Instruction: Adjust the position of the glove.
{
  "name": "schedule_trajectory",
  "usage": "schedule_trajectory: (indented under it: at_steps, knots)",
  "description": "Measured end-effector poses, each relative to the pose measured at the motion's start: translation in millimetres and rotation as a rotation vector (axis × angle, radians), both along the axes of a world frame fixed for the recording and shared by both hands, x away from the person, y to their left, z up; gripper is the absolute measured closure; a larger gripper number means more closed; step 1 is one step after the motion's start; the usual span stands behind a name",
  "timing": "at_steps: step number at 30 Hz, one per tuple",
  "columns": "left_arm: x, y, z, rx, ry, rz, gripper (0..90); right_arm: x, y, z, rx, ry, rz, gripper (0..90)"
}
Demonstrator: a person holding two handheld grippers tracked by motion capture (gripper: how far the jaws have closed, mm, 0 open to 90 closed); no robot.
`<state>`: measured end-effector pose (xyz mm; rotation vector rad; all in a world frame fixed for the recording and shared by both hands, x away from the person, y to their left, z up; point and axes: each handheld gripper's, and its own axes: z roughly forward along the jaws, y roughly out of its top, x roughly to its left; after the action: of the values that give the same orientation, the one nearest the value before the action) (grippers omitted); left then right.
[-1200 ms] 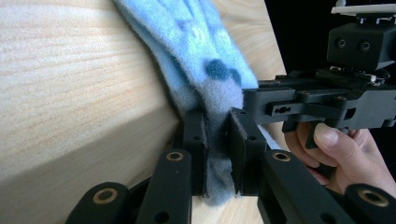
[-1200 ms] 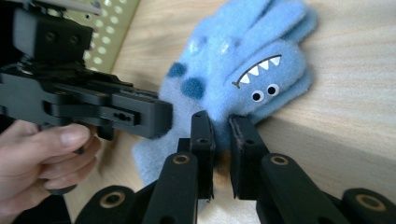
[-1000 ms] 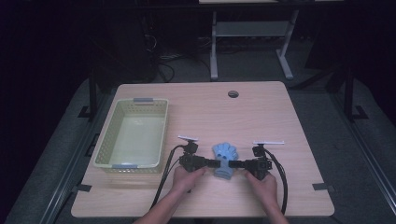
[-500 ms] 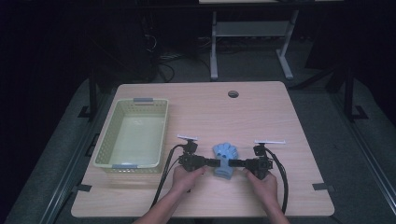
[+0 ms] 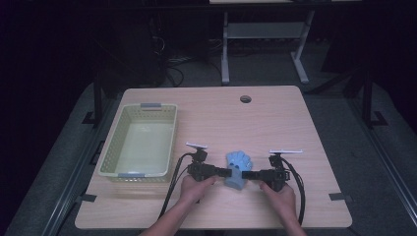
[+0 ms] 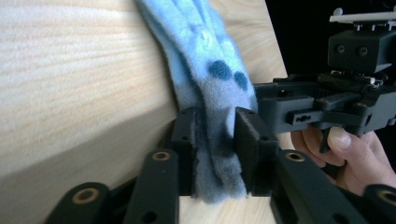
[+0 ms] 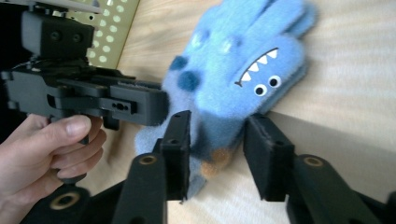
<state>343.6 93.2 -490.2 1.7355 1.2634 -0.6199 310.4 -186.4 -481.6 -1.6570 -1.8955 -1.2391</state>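
The blue glove (image 5: pixel 238 168) lies on the table (image 5: pixel 275 118), low in the middle of the high view, right between your two claws. It is soft and fluffy and looks light, so it will bend and flop when you lift it, but it will not break. A good place to grab it is the thick cuff end, where the fuzz bunches up. Your left gripper (image 6: pixel 214 154) has just been opening; its jaws sit close on both sides of the cuff, and I cannot tell if they squeeze it. Your right gripper (image 7: pixel 215 154) has just been opening too, and there is a gap beside the glove. You have one glove, two claws, and one pale green basket (image 5: pixel 124 169) at the left.
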Motion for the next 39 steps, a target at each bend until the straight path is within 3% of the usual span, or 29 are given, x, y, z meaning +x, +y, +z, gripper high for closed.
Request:
schedule_trajectory:
  at_steps: [3, 6, 10, 13, 23, 39]
  knots:
    - [-1.7, 1.1, -2.5, -0.024, 0.034, -0.013, 64.6, -2.1, 2.7, 0.1, 0.0, 0.006, 0.002, 62.0]
    - [-3.5, 0.4, -2.6, -0.011, 0.029, -0.022, 67.4, -2.3, 6.9, -2.4, 0.008, 0.011, 0.002, 67.7]
    - [-4.9, 0.7, -6.4, -0.034, 0.048, -0.015, 72.0, -3.1, 11.1, -5.5, 0.029, 0.027, -0.016, 74.2]
    - [-5.7, 0.0, -7.9, -0.043, 0.05, -0.014, 72.9, -2.6, 13.2, -7.4, 0.031, 0.015, -0.019, 77.1]
    - [-4.9, 0.3, -2.3, -0.07, 0.012, -0.007, 78.2, -3.5, 13.8, 4.0, 0.028, -0.029, -0.016, 82.7]
    - [-2.3, 14.6, 32.9, -0.091, -0.07, 0.006, 78.2, 1.3, 24.4, 39.5, 0.058, -0.099, 0.002, 83.0]
